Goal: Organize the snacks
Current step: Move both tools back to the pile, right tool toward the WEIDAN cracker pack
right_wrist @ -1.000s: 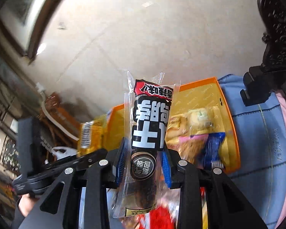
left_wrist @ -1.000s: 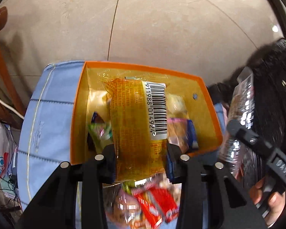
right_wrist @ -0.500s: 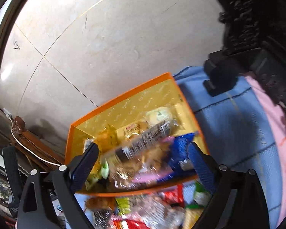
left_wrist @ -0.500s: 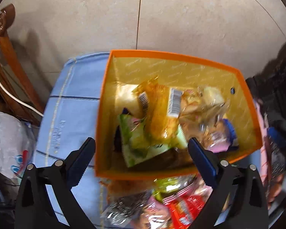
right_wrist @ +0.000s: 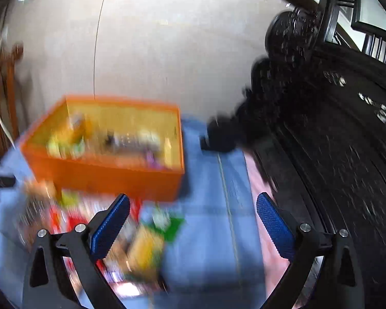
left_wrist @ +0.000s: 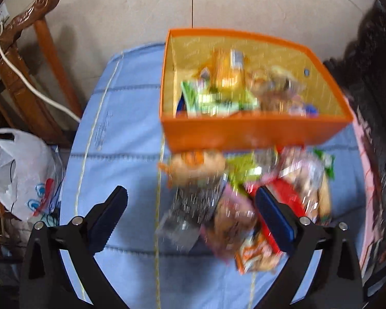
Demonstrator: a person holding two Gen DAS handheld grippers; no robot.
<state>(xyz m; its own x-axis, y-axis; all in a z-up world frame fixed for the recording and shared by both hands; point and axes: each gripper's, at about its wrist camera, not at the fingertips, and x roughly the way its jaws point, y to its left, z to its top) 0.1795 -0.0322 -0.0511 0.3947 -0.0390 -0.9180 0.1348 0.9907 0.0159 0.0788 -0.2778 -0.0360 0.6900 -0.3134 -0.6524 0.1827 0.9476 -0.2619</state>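
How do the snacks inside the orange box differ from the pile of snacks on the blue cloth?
The snacks in the orange box sit walled in; the pile lies spread on the blue cloth. The boxed snacks are farther from the camera; the pile is nearer. Both are mixed wrapped packets, blurred.

A lived-in room of a home. Pale tiled floor (left_wrist: 131, 7), a carved wooden chair (left_wrist: 25, 59) with a white cable (left_wrist: 33, 87) draped over it, and dark ornate carved furniture (right_wrist: 334, 118) indicate a household. A white plastic shopping bag (left_wrist: 20, 170) lies beside the cloth-covered table (left_wrist: 126, 139).
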